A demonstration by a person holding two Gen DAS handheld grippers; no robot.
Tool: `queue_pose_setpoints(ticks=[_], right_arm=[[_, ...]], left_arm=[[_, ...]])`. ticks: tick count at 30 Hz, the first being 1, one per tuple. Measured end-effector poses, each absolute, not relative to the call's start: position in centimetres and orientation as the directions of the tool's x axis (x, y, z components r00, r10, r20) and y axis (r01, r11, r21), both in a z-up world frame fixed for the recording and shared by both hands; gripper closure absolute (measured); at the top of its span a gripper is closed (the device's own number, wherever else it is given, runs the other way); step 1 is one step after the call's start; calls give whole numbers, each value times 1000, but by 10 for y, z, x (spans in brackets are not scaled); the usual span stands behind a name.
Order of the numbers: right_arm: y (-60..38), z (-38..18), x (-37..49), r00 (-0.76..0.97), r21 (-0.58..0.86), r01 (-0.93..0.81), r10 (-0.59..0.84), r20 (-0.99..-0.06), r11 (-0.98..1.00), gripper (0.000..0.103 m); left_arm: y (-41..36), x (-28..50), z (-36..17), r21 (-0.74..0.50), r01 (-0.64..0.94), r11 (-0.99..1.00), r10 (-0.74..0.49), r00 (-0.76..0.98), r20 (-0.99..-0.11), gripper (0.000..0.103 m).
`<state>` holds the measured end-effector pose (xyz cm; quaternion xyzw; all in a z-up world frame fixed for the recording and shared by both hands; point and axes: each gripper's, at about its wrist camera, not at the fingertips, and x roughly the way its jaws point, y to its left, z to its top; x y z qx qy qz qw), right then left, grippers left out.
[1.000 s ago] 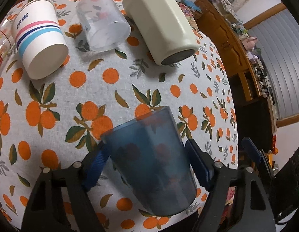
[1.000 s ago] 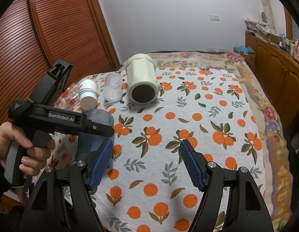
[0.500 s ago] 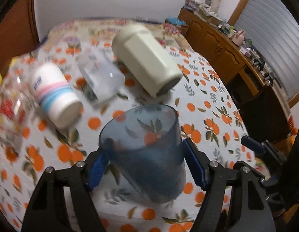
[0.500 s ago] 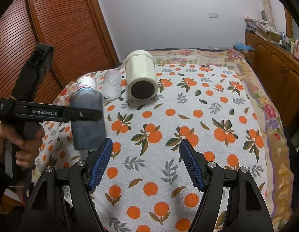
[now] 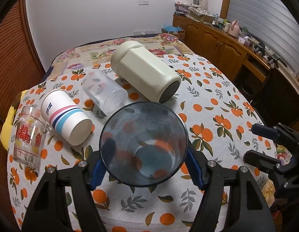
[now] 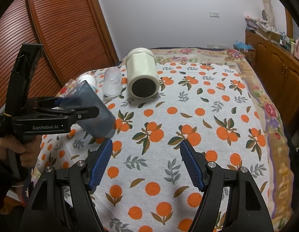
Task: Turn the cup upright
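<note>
Both blue pads of the left gripper (image 5: 143,166) pinch the tinted blue cup (image 5: 143,145), held tilted above the orange-print tablecloth (image 6: 188,116); right gripper (image 6: 146,162) hangs spread wide, holding nothing.

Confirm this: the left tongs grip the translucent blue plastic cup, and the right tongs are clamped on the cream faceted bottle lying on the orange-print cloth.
Not quite. The left tongs do grip the translucent blue plastic cup, but the right tongs are open and hold nothing; the cream faceted bottle lies untouched on the orange-print cloth, as the right wrist view shows.
</note>
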<state>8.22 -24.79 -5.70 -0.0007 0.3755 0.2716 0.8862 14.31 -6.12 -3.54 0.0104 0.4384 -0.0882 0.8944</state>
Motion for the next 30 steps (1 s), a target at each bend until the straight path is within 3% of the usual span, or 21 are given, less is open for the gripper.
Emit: queue_pose_setpoints(ticks=[19, 30], right_arm=[[-246, -48, 82, 586, 213, -475, 487, -648, 854, 29], [-236, -25, 65, 646, 198, -486, 502, -576, 851, 26]], left_arm=[[-58, 113, -23, -109, 157, 982, -187, 670, -719, 25], [-49, 71, 12, -59, 129, 990, -139, 785, -604, 25]])
